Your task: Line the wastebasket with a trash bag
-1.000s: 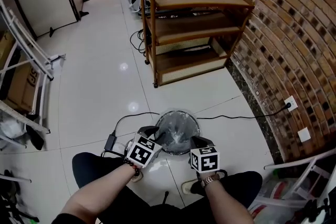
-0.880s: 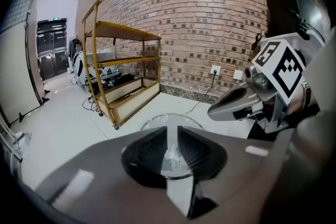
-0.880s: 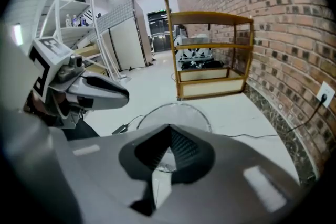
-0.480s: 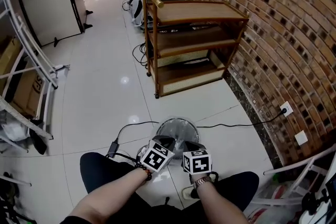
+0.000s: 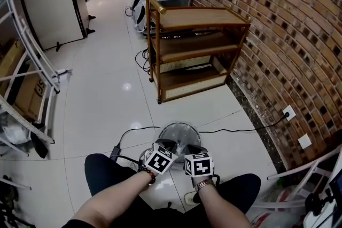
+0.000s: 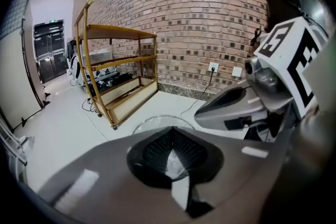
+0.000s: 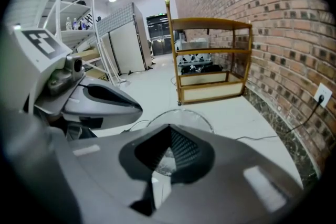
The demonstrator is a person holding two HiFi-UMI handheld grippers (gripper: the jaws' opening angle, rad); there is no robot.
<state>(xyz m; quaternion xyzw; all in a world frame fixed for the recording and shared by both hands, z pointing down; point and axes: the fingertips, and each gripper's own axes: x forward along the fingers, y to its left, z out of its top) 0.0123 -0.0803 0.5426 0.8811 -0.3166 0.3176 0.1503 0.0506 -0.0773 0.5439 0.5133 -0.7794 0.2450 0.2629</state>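
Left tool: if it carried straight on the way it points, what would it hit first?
Most likely the wastebasket: the left tool slants down toward its rim, which sits just beyond the tips. Depth is hard to judge here, so that's a best guess.

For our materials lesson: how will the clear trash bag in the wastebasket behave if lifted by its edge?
Probably floppy: the trash bag looks thin, see-through and crinkled. Likely very light for its size, being mere film. It might snag or tear on the wastebasket rim.
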